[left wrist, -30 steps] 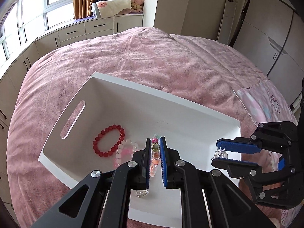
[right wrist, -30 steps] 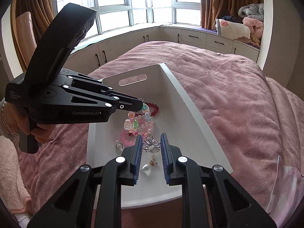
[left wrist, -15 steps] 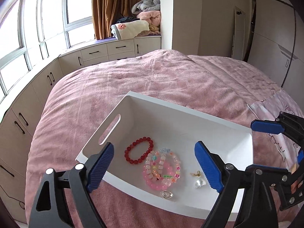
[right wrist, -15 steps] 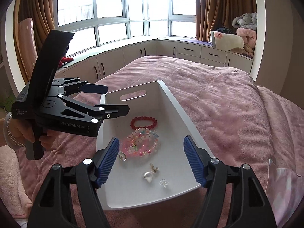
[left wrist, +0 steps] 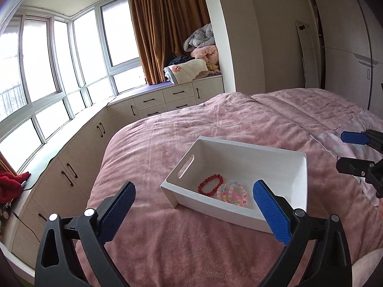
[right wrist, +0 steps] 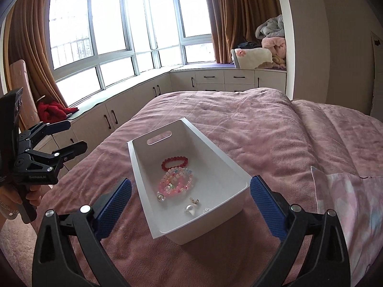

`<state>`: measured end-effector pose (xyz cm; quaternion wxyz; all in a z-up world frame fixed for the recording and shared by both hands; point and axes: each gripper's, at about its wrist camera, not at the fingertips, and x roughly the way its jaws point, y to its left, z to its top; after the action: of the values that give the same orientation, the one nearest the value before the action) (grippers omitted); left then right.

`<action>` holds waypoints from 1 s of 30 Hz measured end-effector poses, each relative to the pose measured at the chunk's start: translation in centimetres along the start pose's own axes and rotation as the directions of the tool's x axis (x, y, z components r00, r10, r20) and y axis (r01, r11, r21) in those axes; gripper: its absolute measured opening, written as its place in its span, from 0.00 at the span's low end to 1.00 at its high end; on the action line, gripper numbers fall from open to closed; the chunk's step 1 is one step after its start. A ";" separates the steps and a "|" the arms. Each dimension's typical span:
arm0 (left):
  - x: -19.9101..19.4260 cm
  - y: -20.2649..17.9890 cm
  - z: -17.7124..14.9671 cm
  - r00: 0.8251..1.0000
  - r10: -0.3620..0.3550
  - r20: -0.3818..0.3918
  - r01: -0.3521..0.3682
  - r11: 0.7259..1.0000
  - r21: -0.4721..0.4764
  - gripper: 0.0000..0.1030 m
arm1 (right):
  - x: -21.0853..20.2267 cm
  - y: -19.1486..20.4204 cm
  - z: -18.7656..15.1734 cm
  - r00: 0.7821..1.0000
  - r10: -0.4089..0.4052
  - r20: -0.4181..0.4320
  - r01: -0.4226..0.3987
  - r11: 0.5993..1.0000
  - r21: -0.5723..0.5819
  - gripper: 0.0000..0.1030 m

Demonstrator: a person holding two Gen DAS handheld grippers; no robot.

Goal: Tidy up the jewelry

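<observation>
Nearest the cameras, the right gripper (right wrist: 190, 203) and the left gripper (left wrist: 192, 211) both have their jaws spread wide and released; they have just been opening, and nothing lies between the blue pads (right wrist: 268, 209) of either. Beyond them, a white handled bin (right wrist: 216, 153) sits on the pink bedspread (right wrist: 251, 124) near the bed's foot edge. Inside, from the near end to the far: a small clear stone (right wrist: 206, 210), a pearl-like piece (right wrist: 190, 208), a small gold earring (right wrist: 194, 201), a silver charm (right wrist: 161, 196), a heap of pink and pastel bead bracelets (right wrist: 177, 183), then a red bead bracelet (right wrist: 174, 163) closest to the cut-out handle (right wrist: 159, 141).

Farthest back stand the window-seat cabinets (right wrist: 215, 79) and folded blankets (right wrist: 253, 58).

Risks, as judged: the bin rests on soft bedding close to the edge, so a knock from either gripper could tip it. The smallest pieces would slip easily from wide pads, and the heaped bracelets could tangle if lifted together.
</observation>
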<state>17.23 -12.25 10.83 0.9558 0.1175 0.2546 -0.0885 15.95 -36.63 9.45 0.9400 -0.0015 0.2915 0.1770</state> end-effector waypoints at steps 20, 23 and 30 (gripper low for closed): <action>-2.4 -1.2 -6.2 0.997 0.072 -0.029 -0.076 0.973 -0.216 0.96 | -1.3 6.2 -5.8 0.993 -0.106 0.047 0.114 0.964 -0.241 0.95; -1.7 -1.6 -7.1 0.997 0.067 -0.047 -0.076 0.971 -0.227 0.96 | -0.6 6.0 -6.7 0.992 -0.116 0.051 0.125 0.961 -0.247 0.95; 0.1 -2.8 -8.8 0.993 0.063 -0.101 -0.083 0.974 -0.211 0.96 | 0.7 5.1 -6.9 0.991 -0.118 0.059 0.128 0.965 -0.230 0.95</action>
<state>12.57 -12.54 2.87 0.9525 0.0268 0.3026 -0.0197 11.02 -32.40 3.88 0.9487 -0.1263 0.2471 0.1514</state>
